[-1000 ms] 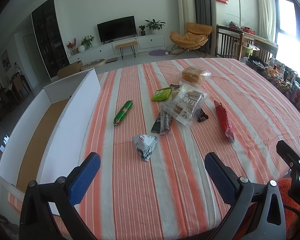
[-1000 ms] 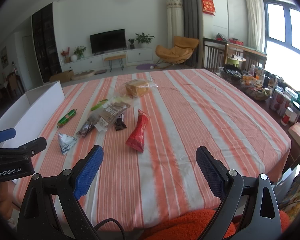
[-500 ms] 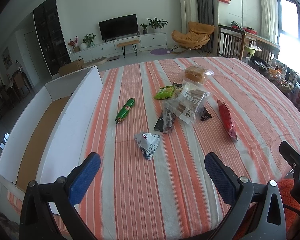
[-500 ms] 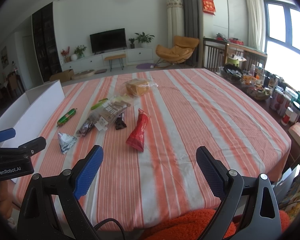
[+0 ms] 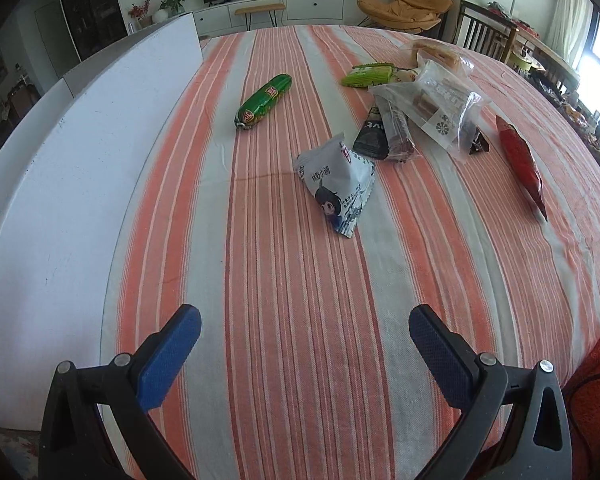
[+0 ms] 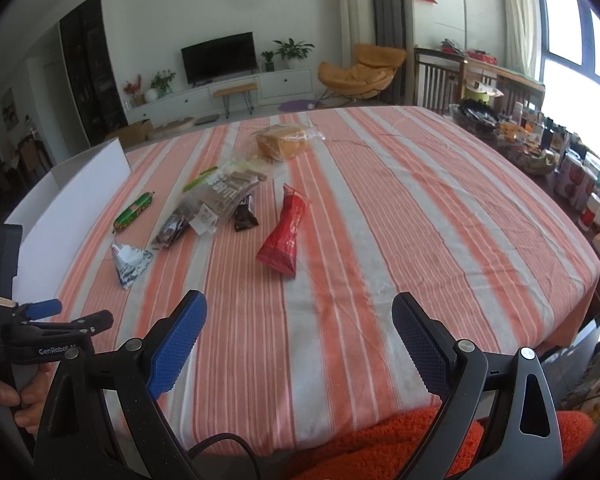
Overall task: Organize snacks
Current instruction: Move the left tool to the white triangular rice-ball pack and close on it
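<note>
Snacks (image 5: 336,184) lay beside the box (image 5: 80,168); light, crinkly, best pinched mid-body. Both grippers, left (image 5: 305,342) and right (image 6: 299,330), gaped empty.

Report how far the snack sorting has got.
Done: nothing; no snack shows in the white box. In hand: nothing, left gripper and right gripper are open. Left: the white pouch, green sausage, red pack and the rest.

"GenRobot.AI" stands in white letters on the black body of the left tool (image 6: 46,312). The white snack packet (image 5: 337,184) carries Chinese characters, too small to read surely. Labels on the other snacks are illegible.
</note>
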Available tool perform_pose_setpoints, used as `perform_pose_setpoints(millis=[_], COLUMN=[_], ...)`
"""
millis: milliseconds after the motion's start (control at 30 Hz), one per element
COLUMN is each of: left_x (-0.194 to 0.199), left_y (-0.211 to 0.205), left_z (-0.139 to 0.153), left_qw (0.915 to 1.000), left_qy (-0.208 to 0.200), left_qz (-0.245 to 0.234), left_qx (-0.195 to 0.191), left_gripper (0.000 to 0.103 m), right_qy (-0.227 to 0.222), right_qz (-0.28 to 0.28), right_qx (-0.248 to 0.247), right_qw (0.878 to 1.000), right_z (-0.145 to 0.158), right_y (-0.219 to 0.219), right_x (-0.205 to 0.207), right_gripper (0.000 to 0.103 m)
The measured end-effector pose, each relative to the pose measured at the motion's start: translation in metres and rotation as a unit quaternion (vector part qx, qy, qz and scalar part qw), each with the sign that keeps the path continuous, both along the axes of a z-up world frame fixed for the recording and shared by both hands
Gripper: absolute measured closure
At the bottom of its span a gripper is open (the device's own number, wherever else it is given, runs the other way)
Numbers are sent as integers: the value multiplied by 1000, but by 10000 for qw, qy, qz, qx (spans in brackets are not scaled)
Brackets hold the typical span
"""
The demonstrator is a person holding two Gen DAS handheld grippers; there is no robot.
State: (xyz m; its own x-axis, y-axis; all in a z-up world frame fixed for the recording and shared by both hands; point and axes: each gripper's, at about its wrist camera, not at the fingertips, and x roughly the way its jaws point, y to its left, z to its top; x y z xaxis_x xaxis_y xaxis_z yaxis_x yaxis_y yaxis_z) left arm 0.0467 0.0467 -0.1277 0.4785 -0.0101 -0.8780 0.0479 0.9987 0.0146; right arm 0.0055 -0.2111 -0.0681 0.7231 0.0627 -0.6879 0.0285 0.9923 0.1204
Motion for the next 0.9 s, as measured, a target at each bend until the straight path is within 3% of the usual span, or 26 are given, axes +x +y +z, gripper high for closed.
perform_pose_setpoints(millis=[133, 367, 433, 500, 533, 600, 767, 900], left_x=[9, 22, 23, 22, 21, 18, 17, 21], left_y=[-1, 3, 3, 5, 6, 6, 7, 7], left_z=[-10, -12, -11, -11, -12, -13, -12, -12], left_qw=[9999, 9999, 9998, 9999, 9999, 9996, 9994, 9991], left_qy=[118, 130, 161, 108, 20, -146, -240, -362], left_qz=[-36, -21, -28, -65, -111, -193, -190, -167], left_qx=[64, -103, -103, -108, -112, -113, -131, -133], left_gripper=[0, 0, 0, 0, 0, 0, 0, 0], right_qy=[539, 1350, 1348, 1069, 883, 674, 465, 154], right_qz=[131, 186, -40, -713, -994, -1210, -901, -526], right_qx=[215, -66, -522, -1116, -1190, -923, 71, 482], right_qw=[9982, 9906, 9895, 9854, 9839, 9860, 9948, 9973], right_z=[-11, -48, -56, -54, -50, -43, -43, -28], right_y=[-2, 10, 7, -8, -18, -36, -49, -36], right_x=[45, 129, 139, 139, 134, 122, 94, 109], right_gripper=[7, 7, 8, 8, 8, 8, 8, 7])
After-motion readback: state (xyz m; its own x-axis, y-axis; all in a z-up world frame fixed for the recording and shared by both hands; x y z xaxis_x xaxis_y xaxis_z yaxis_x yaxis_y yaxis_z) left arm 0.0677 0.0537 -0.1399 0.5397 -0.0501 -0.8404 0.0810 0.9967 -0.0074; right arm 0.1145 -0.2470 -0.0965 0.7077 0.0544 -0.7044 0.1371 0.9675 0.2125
